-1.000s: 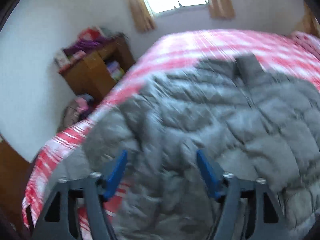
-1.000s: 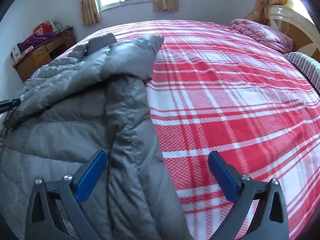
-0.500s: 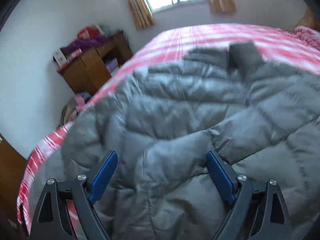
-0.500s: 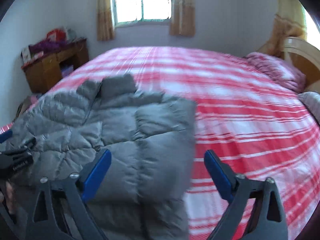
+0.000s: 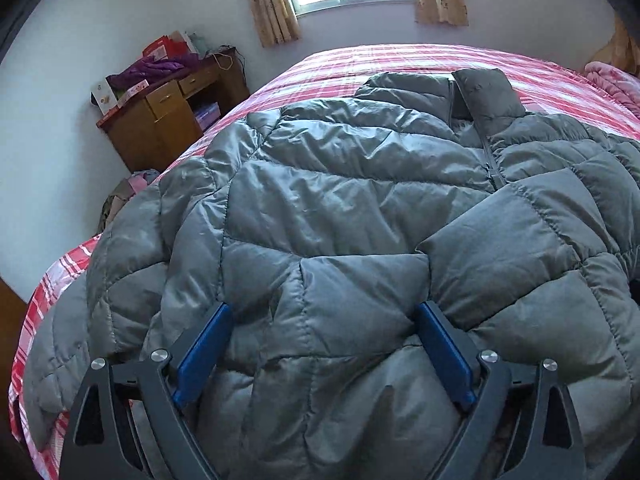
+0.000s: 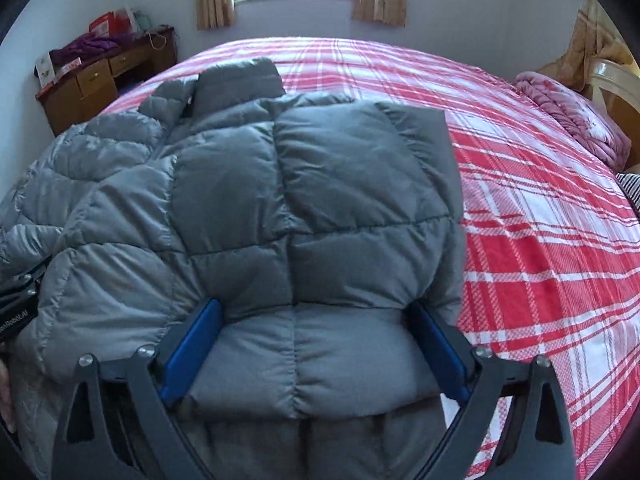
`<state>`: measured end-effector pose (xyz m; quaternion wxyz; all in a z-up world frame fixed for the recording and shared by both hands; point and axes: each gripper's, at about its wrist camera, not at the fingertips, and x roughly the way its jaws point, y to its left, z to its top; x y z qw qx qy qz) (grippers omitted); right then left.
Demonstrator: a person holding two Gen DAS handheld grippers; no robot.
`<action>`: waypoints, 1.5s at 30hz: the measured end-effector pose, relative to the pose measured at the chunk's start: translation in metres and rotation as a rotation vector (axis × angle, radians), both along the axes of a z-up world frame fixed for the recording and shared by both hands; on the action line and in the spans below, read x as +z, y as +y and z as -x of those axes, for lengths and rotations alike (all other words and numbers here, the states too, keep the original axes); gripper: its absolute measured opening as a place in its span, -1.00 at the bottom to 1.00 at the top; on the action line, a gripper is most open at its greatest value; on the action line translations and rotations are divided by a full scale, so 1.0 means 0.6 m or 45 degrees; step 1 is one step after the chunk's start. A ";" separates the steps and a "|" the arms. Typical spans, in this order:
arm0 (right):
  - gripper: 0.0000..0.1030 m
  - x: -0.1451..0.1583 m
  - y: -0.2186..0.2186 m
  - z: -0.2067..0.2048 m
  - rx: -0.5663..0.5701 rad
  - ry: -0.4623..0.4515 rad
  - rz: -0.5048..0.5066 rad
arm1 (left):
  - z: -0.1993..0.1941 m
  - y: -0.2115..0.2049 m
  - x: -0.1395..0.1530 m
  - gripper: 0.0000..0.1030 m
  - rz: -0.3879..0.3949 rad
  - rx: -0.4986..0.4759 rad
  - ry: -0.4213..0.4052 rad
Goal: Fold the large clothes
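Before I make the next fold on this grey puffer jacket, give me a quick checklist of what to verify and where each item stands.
1. Grey puffer jacket lies on the plaid bedspread: ok.
2. Right sleeve folded across the front, cuff on top: ok.
3. Left side folded in: not ok, it reaches the bed's edge unfolded.
4. Left hand-held gripper jaws wide and just been opening, padding between the pads: ok for a grasp; whether they press it, cannot tell.
5. Right hand-held gripper jaws wide over the folded sleeve: ok.
6. Zip closed all the way down: cannot tell.
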<state>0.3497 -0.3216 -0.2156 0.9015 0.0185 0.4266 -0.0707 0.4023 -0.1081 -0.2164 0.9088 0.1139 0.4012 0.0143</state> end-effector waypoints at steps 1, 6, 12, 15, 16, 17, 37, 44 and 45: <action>0.93 -0.001 0.002 -0.002 -0.001 0.008 0.007 | -0.001 0.001 -0.001 0.82 0.002 0.003 0.000; 1.00 -0.006 0.003 -0.010 -0.017 0.037 0.016 | -0.001 -0.001 -0.002 0.83 -0.007 0.005 -0.002; 1.00 -0.006 0.001 -0.014 -0.024 0.045 0.023 | -0.002 0.000 -0.003 0.84 0.002 0.006 0.002; 1.00 -0.007 0.003 -0.013 -0.025 0.048 0.026 | -0.001 -0.001 -0.003 0.85 -0.003 0.007 -0.001; 1.00 -0.006 0.003 -0.014 -0.025 0.049 0.028 | -0.001 0.000 -0.003 0.85 -0.002 0.007 0.000; 1.00 -0.006 0.003 -0.015 -0.027 0.051 0.033 | -0.001 -0.001 -0.003 0.86 -0.004 0.008 0.001; 1.00 0.104 0.026 0.146 -0.007 -0.123 0.012 | 0.137 0.289 0.151 0.88 -0.096 0.116 -0.138; 1.00 0.086 0.089 0.265 0.051 -0.199 -0.090 | 0.199 0.546 0.092 0.88 0.074 0.523 0.031; 1.00 0.079 0.098 0.273 0.058 -0.201 -0.098 | 0.204 0.563 0.086 0.88 0.111 0.543 0.045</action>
